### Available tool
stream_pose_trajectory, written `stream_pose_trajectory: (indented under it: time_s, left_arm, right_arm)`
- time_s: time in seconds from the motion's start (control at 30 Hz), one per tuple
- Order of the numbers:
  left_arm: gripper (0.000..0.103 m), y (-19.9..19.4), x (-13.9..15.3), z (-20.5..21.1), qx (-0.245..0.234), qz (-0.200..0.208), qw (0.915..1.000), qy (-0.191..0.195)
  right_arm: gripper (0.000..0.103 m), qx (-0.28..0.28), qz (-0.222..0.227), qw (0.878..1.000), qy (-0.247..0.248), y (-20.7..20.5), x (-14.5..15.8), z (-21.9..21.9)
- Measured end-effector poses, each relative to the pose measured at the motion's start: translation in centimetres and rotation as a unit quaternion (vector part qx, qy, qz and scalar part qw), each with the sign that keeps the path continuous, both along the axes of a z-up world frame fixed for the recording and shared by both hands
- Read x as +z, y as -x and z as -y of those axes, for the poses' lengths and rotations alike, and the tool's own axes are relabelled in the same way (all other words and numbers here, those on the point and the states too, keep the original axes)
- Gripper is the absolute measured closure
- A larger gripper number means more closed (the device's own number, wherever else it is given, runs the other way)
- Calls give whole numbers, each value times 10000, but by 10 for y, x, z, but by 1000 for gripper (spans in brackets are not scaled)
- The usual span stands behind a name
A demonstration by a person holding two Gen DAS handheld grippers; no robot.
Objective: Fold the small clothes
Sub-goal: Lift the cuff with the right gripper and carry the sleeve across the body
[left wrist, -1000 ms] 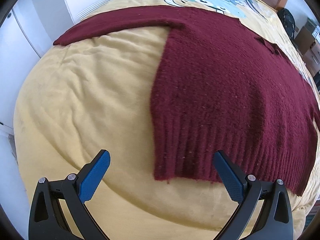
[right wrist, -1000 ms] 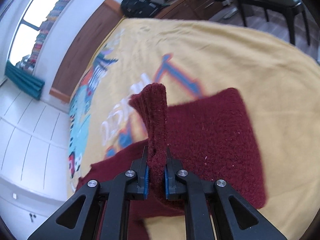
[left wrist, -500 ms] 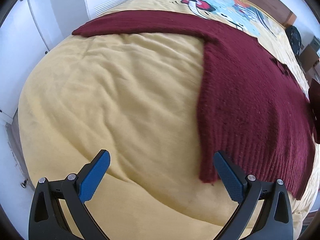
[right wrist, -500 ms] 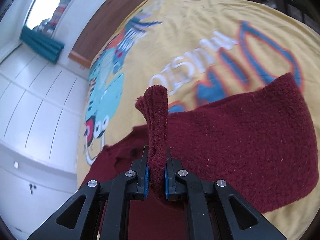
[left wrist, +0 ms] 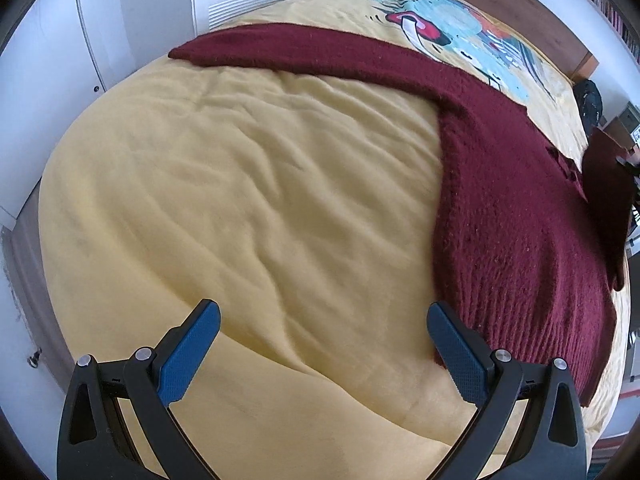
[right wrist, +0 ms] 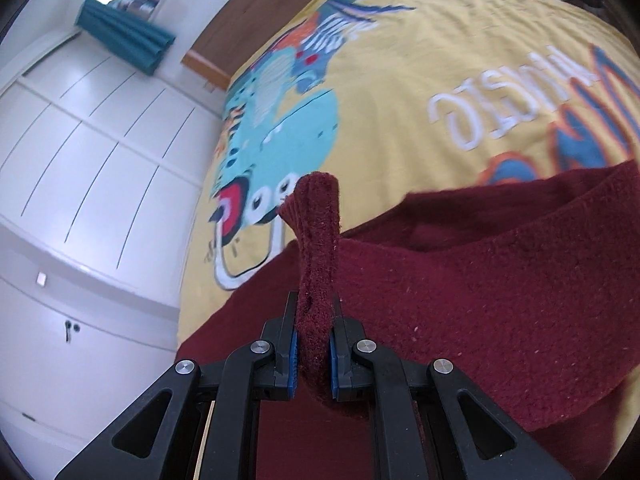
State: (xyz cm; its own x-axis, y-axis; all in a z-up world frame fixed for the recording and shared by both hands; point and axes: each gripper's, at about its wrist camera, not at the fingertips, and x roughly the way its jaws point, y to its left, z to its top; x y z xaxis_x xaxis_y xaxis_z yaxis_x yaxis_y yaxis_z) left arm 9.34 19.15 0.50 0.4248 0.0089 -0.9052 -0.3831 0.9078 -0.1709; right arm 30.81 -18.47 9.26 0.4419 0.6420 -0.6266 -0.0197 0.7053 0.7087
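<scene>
A dark red knit sweater [left wrist: 516,200] lies spread on the yellow bedspread [left wrist: 248,200], one sleeve [left wrist: 304,52] stretched out to the far left. My left gripper [left wrist: 320,344] hangs open over bare bedspread, its right finger [left wrist: 456,348] just beside the sweater's ribbed hem. In the right wrist view my right gripper [right wrist: 313,344] is shut on the sweater's other sleeve [right wrist: 318,240], whose cuff stands up between the blue pads. That sleeve is lifted above the sweater's body [right wrist: 480,320]; the raised sleeve [left wrist: 608,204] also shows at the right edge of the left wrist view.
White cupboard doors [left wrist: 132,12] stand close along the bed's left side. A wooden headboard [left wrist: 500,4] closes the far end, with a teal curtain [right wrist: 124,36] above it. The bedspread carries a colourful cartoon print [right wrist: 280,120] and lettering [right wrist: 500,96]. A dark bag [left wrist: 588,100] sits past the bed's right corner.
My left gripper slid left off the sweater's hem onto bare bedspread. My right gripper carried the pinched sleeve leftward across the bed, over the sweater's body, rolling as it went.
</scene>
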Motion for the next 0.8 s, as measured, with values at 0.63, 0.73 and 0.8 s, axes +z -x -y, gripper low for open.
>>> stream_pose_trajectory:
  time_s: [0.63, 0.73, 0.8]
  left_arm:
    - [1, 6, -2, -30, 181, 0, 9998, -81]
    - [1, 6, -4, -33, 214, 3, 9997, -67]
    - [1, 6, -4, -35, 236, 16, 9997, -60]
  right_arm:
    - [89, 1020, -17, 9948, 72, 21, -50, -141]
    - [89, 1163, -93, 9930, 188, 24, -63, -153]
    - [89, 1279, -138, 9911, 348, 27, -72, -163]
